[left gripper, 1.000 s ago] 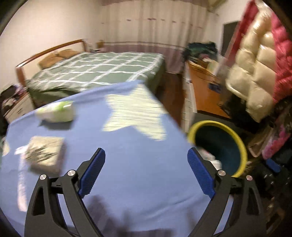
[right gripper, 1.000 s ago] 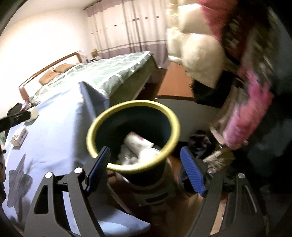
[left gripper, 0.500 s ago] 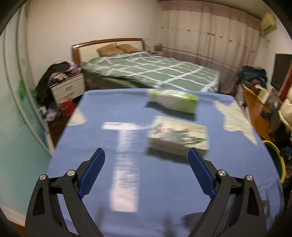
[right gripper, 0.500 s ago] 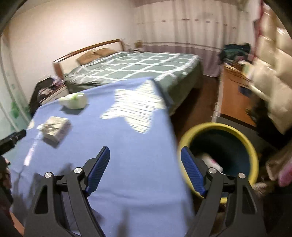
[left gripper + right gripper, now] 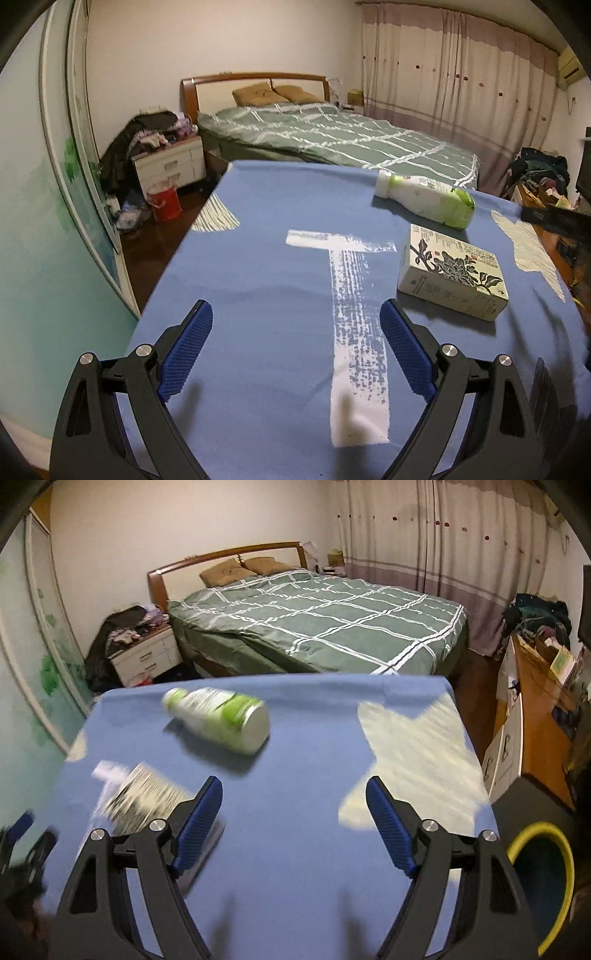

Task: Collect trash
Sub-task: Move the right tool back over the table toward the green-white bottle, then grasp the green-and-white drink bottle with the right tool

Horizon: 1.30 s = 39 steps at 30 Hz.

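A white carton with a black flower print [image 5: 452, 278] lies on the blue tablecloth [image 5: 277, 266]. A white and green plastic bottle [image 5: 424, 199] lies on its side behind it. My left gripper [image 5: 295, 332] is open and empty, low over the cloth, left of the carton. In the right wrist view the bottle [image 5: 221, 718] lies ahead, the carton [image 5: 142, 799] sits blurred at my left finger, and my right gripper [image 5: 293, 808] is open and empty. The yellow-rimmed trash bin [image 5: 546, 878] stands at the table's right.
A bed with a green checked cover [image 5: 332, 136] stands beyond the table. A white nightstand [image 5: 170, 166] piled with clothes and a red bucket [image 5: 166, 203] are at the left. A wooden desk [image 5: 535, 716] is at the right.
Both grippers swung left from the trash bin toward the table. The bottle and carton now lie in front of both grippers. Both stay open.
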Motion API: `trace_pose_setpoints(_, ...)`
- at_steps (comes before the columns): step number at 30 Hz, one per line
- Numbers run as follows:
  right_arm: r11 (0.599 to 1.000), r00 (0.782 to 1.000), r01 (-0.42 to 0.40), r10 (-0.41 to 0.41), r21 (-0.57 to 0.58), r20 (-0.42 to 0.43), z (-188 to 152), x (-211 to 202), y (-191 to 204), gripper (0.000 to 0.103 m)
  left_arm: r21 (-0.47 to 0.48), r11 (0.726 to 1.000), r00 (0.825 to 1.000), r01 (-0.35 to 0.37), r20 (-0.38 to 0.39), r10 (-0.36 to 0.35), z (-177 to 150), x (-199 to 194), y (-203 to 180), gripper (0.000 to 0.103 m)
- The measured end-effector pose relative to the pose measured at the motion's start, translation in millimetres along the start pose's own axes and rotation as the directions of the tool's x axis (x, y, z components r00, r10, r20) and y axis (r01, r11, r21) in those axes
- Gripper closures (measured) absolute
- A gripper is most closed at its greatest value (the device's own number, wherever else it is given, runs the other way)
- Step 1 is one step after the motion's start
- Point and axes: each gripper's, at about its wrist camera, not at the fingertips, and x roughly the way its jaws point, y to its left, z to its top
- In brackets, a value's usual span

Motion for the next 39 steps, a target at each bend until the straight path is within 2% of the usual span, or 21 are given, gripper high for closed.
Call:
trace_pose_setpoints(3,0.998,0.998,0.059,-0.058,0.025,-0.023,24.2,45.1,-5.0,0.027,-0.017,1.0,1.0,0.011,-0.007,-0.011,0.5,3.0,1.0,0.012)
trace_pose_setpoints(5,0.997,0.996,0.071,-0.068,0.042,-0.051,28.7,61.9,-9.1,0.027,-0.031,0.999,1.0,0.017,-0.021,-0.018,1.4,6.6,1.7,0.012)
trace_pose_setpoints(9,0.998,0.997,0.023,-0.018,0.061,-0.078,28.1,70.7,-10.1,0.027,-0.052,0.998,0.998,0.027,-0.047,-0.029,1.0,13.0,4.0,0.012)
trace_pose_setpoints(14,0.999,0.995,-0.041,0.044,0.035,-0.088,21.7,71.9,-9.5,0.027,-0.049,0.998,0.998,0.025,-0.058,-0.028,-0.2,14.9,1.0,0.012)
trace_pose_setpoints(18,0.996,0.991,-0.087,0.087,-0.004,-0.103,14.9,69.2,3.6,0.027,-0.078,0.997,0.997,0.028,-0.069,-0.034,-0.7,17.7,5.0,0.012)
trace_pose_setpoints(21,0.987,0.984,-0.153,0.148,-0.045,-0.099,11.1,62.4,17.7,0.027,-0.09,0.995,0.996,0.031,-0.078,-0.038,-1.0,20.2,5.4,0.012)
trace_pose_setpoints(22,0.976,0.974,-0.205,0.196,-0.078,-0.109,9.3,57.6,26.5,0.027,-0.089,0.996,0.996,0.032,-0.078,-0.039,-1.3,19.8,4.6,0.012)
trace_pose_setpoints(25,0.957,0.959,-0.27,0.257,-0.103,-0.122,8.8,52.8,31.4,0.027,-0.078,0.996,0.997,0.034,-0.071,-0.04,-1.7,19.3,2.0,0.012)
trace_pose_setpoints(32,0.945,0.945,-0.317,0.308,-0.082,-0.112,5.7,40.6,42.1,0.027,-0.071,0.997,0.997,0.04,-0.063,-0.044,-2.9,15.8,-0.1,0.012)
trace_pose_setpoints(35,0.953,0.953,-0.297,0.291,-0.062,-0.082,6.5,34.8,45.2,0.027,-0.069,0.997,0.997,0.042,-0.063,-0.046,-2.8,15.3,0.5,0.011)
trace_pose_setpoints(36,0.959,0.96,-0.278,0.276,-0.056,-0.048,8.0,29.6,43.2,0.027,-0.069,0.997,0.997,0.042,-0.063,-0.047,-3.0,15.0,0.3,0.011)
trace_pose_setpoints(39,0.949,0.952,-0.306,0.304,-0.073,-0.045,3.1,24.1,51.2,0.027,-0.067,0.997,0.997,0.043,-0.063,-0.047,-3.1,14.8,-1.0,0.011)
